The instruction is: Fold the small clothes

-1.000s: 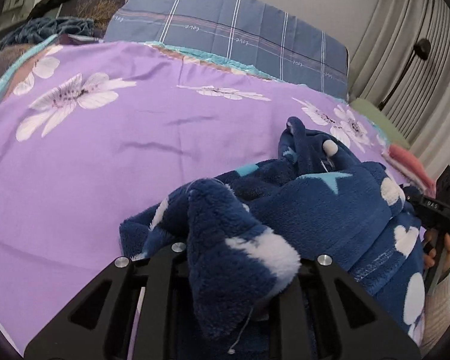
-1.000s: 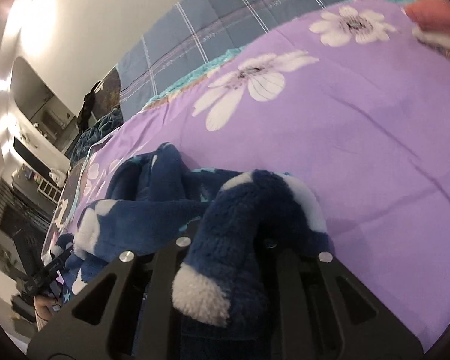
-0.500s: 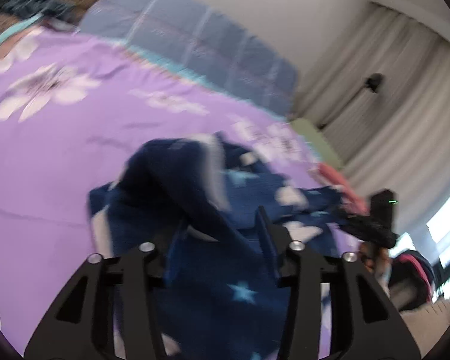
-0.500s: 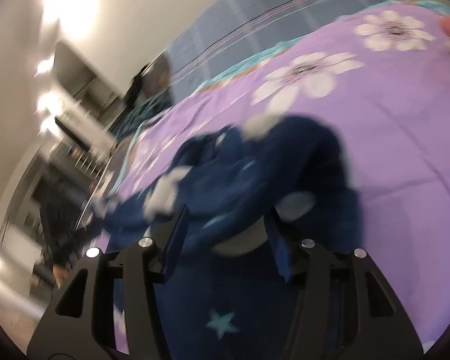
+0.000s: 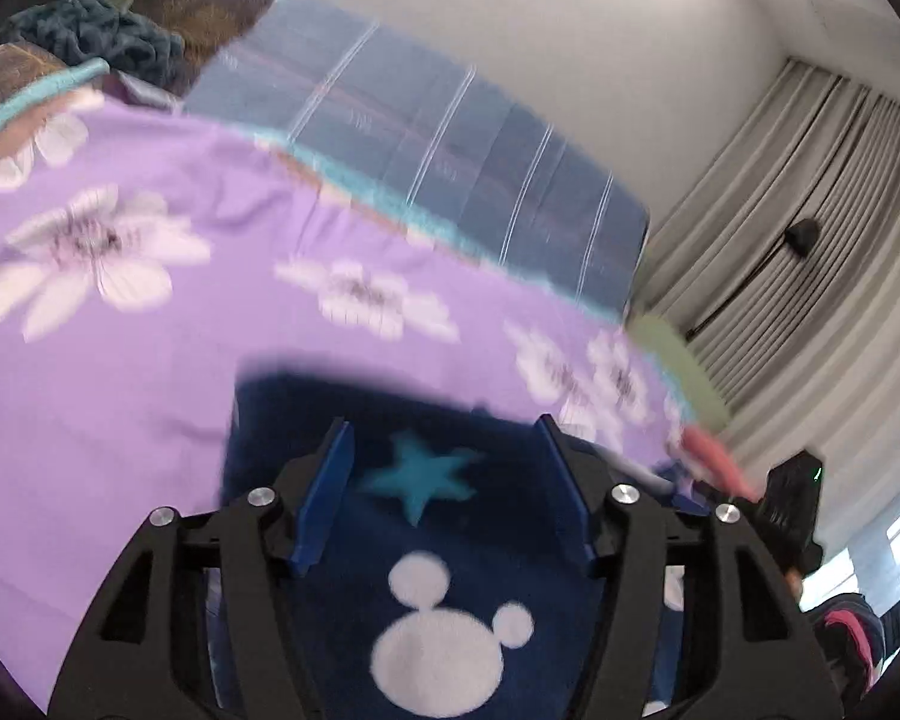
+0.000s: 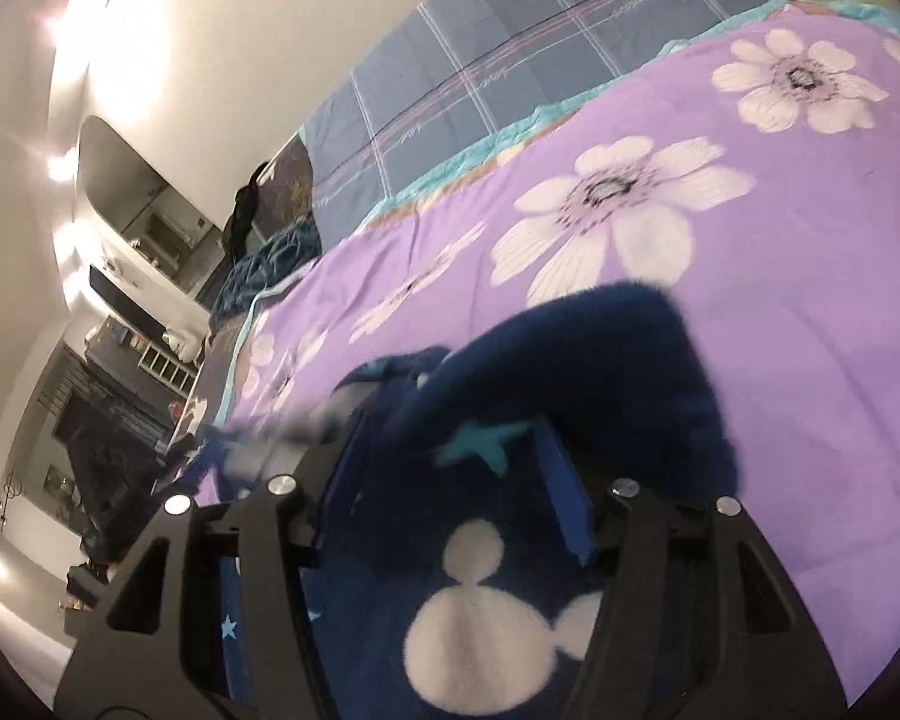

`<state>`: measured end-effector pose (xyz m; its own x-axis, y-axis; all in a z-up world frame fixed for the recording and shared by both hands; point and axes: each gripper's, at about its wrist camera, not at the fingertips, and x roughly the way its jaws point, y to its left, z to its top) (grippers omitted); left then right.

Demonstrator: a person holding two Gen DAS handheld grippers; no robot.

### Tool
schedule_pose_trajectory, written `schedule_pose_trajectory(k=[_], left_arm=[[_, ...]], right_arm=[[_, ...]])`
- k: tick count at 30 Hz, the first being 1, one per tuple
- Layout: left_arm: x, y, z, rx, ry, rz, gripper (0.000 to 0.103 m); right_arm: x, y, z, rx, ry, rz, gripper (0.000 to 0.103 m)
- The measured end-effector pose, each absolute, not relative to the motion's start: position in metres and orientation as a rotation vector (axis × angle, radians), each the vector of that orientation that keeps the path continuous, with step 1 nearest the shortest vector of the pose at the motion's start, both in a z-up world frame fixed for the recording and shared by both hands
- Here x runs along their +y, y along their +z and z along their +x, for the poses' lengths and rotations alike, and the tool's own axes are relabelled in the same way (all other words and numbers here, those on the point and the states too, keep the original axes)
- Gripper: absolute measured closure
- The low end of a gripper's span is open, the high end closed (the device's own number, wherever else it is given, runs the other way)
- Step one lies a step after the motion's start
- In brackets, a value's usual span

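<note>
A navy fleece garment (image 5: 444, 546) with white mouse-head shapes and teal stars lies on the purple flowered bedspread (image 5: 120, 372). My left gripper (image 5: 444, 450) is open, its blue pads (image 5: 330, 492) wide apart just above the garment, holding nothing. In the right wrist view the same garment (image 6: 570, 396) lies bunched under my right gripper (image 6: 450, 456), which is also open and empty. The right gripper body shows at the right edge of the left wrist view (image 5: 792, 498). Both views are motion-blurred.
A blue plaid pillow (image 5: 426, 138) lies at the head of the bed. A pink folded item (image 5: 714, 456) and a green one (image 5: 678, 366) sit at the bed's right side by grey curtains (image 5: 810, 228). Dark clothes (image 5: 90, 42) are piled at the far left.
Both grippers let go of the fleece folds they held a second ago and opened wide. The garment dropped onto the bed and both grippers lifted and tilted up.
</note>
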<state>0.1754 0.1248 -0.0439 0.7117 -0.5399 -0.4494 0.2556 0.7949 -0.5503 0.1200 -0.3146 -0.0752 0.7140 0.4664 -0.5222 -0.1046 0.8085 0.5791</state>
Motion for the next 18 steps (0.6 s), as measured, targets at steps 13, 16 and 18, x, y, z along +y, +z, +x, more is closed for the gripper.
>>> schedule_pose_trajectory(k=[13, 16, 18], left_arm=[[0.138, -0.123, 0.232, 1.035, -0.406, -0.410, 0.078], [0.141, -0.104, 0.217, 0.945, -0.404, -0.435, 0.092], [0.143, -0.069, 0.191, 0.812, -0.443, -0.415, 0.091]], right_arm=[[-0.362, -0.125, 0.172, 0.934, 0.277, 0.624, 0.068], [-0.363, -0.104, 0.159, 0.810, 0.335, 0.680, 0.092], [-0.362, -0.086, 0.146, 0.726, 0.403, 0.697, 0.092]])
